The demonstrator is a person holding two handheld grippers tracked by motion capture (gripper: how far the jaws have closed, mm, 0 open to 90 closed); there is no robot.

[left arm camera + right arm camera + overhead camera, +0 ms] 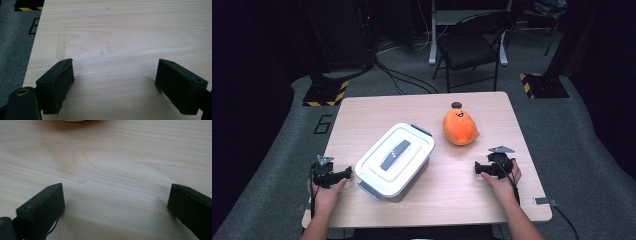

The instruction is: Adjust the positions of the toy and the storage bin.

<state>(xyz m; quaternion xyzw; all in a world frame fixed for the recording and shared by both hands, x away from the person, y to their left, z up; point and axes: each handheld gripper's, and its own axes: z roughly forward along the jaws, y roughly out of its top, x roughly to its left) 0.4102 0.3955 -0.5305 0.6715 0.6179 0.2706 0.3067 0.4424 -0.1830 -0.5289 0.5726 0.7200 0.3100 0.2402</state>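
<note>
Wooden table (472,200) on grey carpet, dark room behind, folding chair (472,47) beyond the far edge.

White lidded container (395,159) with grey handle lies left of centre, set at a slant; orange plush toy (460,127) sits just beyond and to its right, apart from it. Left gripper (343,174) rests on the table just beside the container's near-left corner, jaws spread, nothing between them. Right gripper (480,168) rests near the toy, on its near side, jaws likewise spread over bare wood.

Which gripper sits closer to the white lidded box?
The left gripper: its tips nearly reach the white lidded box, while the right gripper rests apart, nearer the orange plush toy.
</note>
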